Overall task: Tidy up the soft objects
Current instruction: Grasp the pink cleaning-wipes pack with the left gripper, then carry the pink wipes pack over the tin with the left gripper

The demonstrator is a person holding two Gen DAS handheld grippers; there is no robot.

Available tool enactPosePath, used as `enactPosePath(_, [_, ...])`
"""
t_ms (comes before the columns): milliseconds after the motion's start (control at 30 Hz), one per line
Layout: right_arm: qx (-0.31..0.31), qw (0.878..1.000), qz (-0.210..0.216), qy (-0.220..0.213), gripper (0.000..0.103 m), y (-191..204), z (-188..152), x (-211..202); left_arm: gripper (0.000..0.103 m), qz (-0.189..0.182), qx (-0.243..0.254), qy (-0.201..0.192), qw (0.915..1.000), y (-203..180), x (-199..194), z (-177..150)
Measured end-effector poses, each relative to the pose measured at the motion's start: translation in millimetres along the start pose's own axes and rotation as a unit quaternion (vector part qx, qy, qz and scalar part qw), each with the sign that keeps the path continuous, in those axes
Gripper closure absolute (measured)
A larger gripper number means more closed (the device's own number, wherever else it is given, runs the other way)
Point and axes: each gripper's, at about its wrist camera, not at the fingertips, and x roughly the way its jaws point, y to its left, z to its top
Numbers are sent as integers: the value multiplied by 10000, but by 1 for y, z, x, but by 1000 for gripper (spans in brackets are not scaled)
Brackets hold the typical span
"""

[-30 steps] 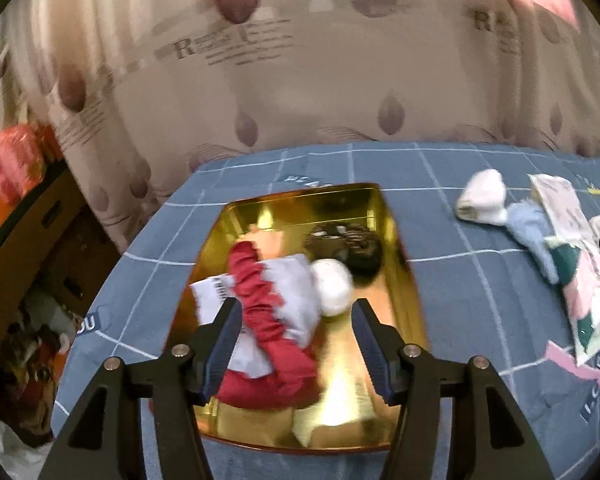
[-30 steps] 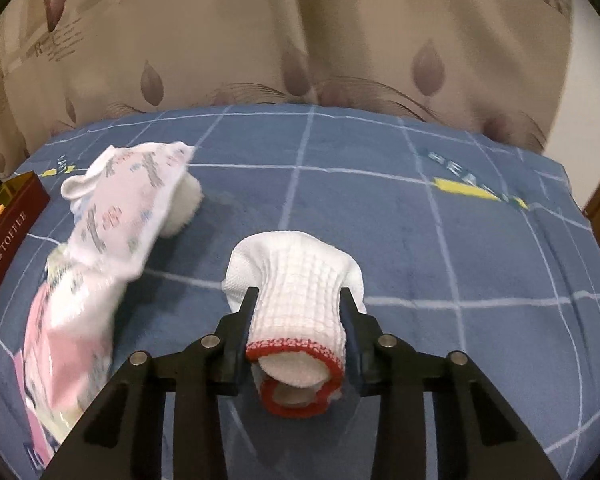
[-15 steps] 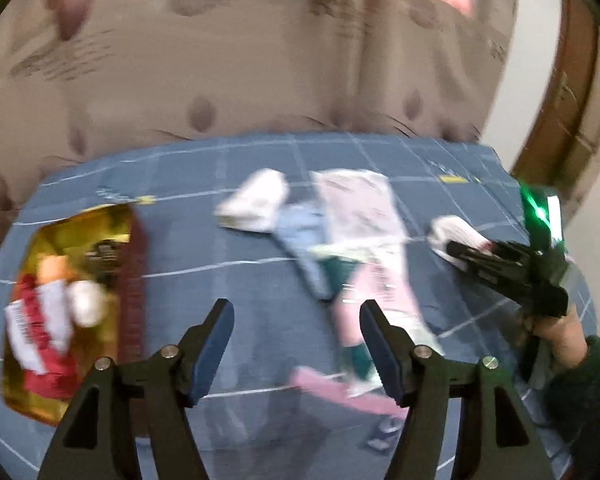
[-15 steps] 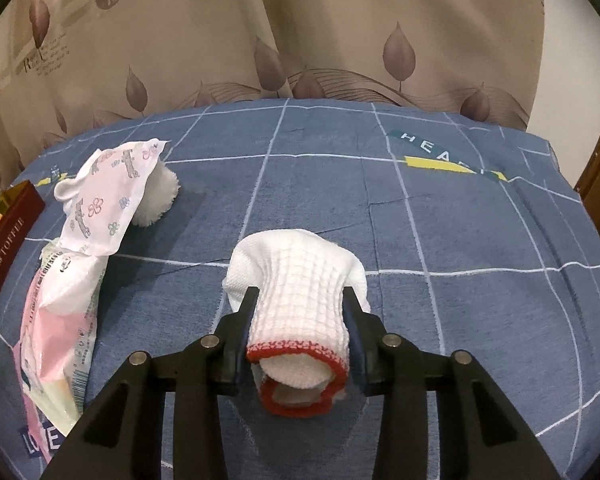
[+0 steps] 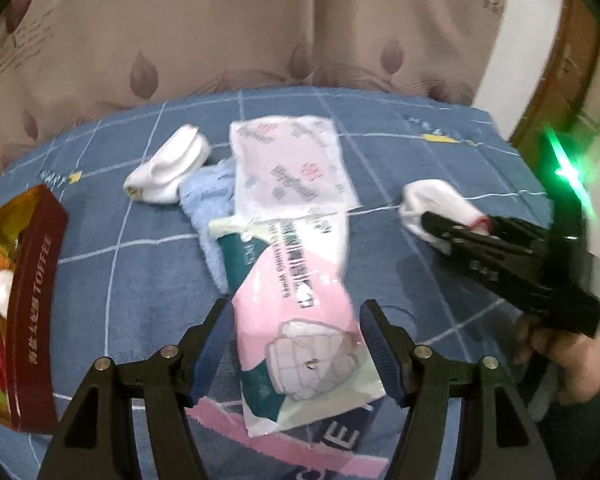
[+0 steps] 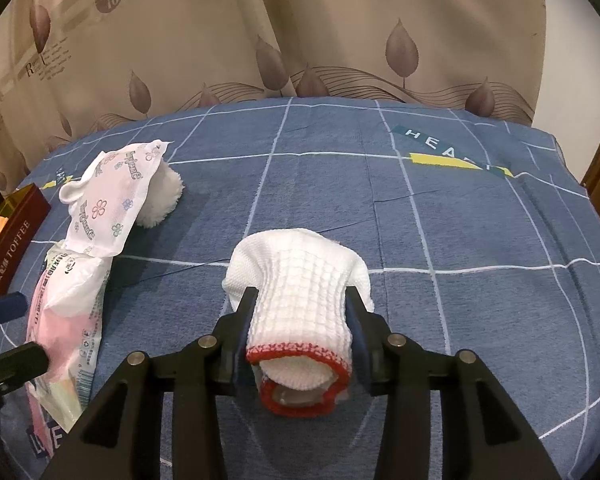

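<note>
Right gripper (image 6: 300, 340) was closed on the white sock (image 6: 300, 292), fingers pinching its ribbed leg just above the red cuff; toe end bulged out past the fingertips, over the blue bedspread (image 6: 420, 208). Sock looked light, limp and compressible, so a mid-leg pinch should hold, though the loose toe will flop.

Left gripper (image 5: 296, 348) was wide open and empty, fingers straddling the pink wipes pack (image 5: 300, 320) without touching it. The pack is soft but its film is slick and crinkly; I'd grip across the full middle, not the sealed edge.

Second white sock (image 5: 168, 172), blue towel (image 5: 208, 216) and floral pack (image 5: 292, 164) lay further back. Toffee tin (image 5: 32, 292) sat left, partly filled.
</note>
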Motion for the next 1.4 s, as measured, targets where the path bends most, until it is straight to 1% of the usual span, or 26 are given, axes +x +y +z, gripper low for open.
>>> enactPosePath(67, [2, 10000, 4, -1, 62, 0, 0, 0, 36, -34, -143, 24, 9999, 5, 6, 0])
enactPosePath(133, [-7, 10000, 3, -5, 62, 0, 0, 0, 36, 58, -234, 10, 9997, 6, 9, 0])
enactPosePath(367, [-1, 10000, 7, -8, 61, 0, -1, 0, 34, 342, -58, -90, 9994, -5, 20, 1])
enactPosePath(400, [-1, 10000, 10, -8, 61, 0, -1, 0, 36, 305, -43, -117, 9995, -5, 20, 1])
enactPosePath(433, [-1, 10000, 11, -8, 61, 0, -1, 0, 41, 267, -42, -121, 9996, -5, 20, 1])
enactPosePath(467, [-1, 10000, 13, -7, 60, 0, -1, 0, 42, 248, -44, -129, 9996, -4, 19, 0])
enactPosePath(600, [-10, 10000, 15, -4, 60, 0, -1, 0, 48, 150, 129, -104, 9998, -5, 14, -3])
enactPosePath(667, [-14, 10000, 14, -2, 60, 1, -1, 0, 49, 99, 195, -116, 9997, -6, 11, -5])
enactPosePath(800, [-14, 10000, 12, -3, 60, 1, -1, 0, 49, 109, 324, -135, 9993, -10, 5, -9])
enactPosePath(867, [-12, 10000, 13, -2, 59, 1, -1, 0, 49, 101, 310, -167, 9993, -10, 1, -10])
enactPosePath(1100, [-35, 10000, 7, -1, 59, 1, -1, 0, 49, 242, 307, -307, 9988, -4, -15, -8])
enactPosePath(1233, [-43, 10000, 7, -2, 59, 1, -2, 0, 49, 559, 579, -464, 9957, -3, -26, -12])
enactPosePath(1400, [-45, 10000, 10, -2, 59, 1, -2, 0, 49, 554, 538, -483, 9958, 8, -35, -14])
